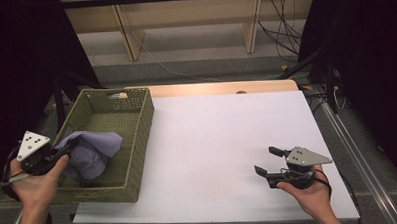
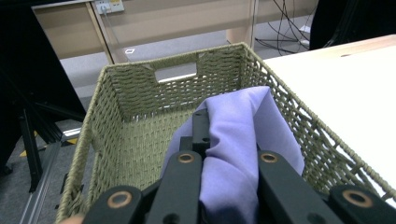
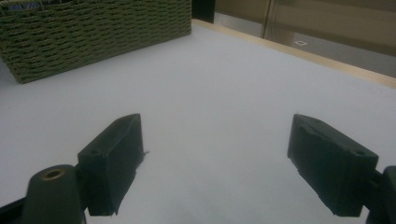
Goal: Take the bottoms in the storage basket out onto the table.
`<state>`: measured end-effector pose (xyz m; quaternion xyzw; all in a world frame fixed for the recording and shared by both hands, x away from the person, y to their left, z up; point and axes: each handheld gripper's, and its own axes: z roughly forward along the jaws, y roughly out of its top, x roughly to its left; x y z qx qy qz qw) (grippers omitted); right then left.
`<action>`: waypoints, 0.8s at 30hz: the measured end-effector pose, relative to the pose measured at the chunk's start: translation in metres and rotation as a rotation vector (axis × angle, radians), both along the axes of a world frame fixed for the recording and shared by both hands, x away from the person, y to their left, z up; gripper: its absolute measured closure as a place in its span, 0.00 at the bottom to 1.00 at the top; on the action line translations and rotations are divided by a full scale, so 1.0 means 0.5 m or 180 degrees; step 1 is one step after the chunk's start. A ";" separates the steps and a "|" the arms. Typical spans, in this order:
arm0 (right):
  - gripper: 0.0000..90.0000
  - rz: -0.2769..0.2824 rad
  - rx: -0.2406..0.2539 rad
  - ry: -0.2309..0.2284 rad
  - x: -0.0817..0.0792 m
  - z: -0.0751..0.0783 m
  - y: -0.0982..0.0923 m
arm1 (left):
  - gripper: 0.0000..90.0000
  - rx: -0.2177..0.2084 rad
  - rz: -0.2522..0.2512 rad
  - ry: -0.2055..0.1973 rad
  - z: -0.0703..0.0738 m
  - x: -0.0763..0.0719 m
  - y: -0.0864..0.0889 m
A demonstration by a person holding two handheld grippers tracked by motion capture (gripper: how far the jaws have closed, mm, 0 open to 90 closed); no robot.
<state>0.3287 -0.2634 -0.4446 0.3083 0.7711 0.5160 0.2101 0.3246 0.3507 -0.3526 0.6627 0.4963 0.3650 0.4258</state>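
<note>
A lavender cloth (image 1: 90, 152) hangs over the inside of the green woven basket (image 1: 137, 134) at the table's left. My left gripper (image 1: 63, 151) is shut on that cloth; in the left gripper view the cloth (image 2: 238, 144) bulges up between the black jaws of the left gripper (image 2: 224, 154) above the basket's floor (image 2: 135, 140). At the table's near right, my right gripper (image 1: 266, 161) rests just above the white tabletop (image 1: 212, 141), open with nothing between its fingers. In the right gripper view the right gripper (image 3: 215, 158) shows its jaws spread wide over bare tabletop (image 3: 210, 93).
The basket (image 3: 93, 32) stands at the far left of the right gripper view. Beyond the table's wooden far edge (image 1: 220, 87) are a floor, cables and furniture legs. A black stand (image 2: 32, 135) is left of the basket.
</note>
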 end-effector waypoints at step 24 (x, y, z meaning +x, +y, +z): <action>0.21 -0.0010 0.0011 -0.0005 0.000 0.001 -0.002 | 0.94 -0.0119 0.0010 -0.0314 0.022 0.025 -0.040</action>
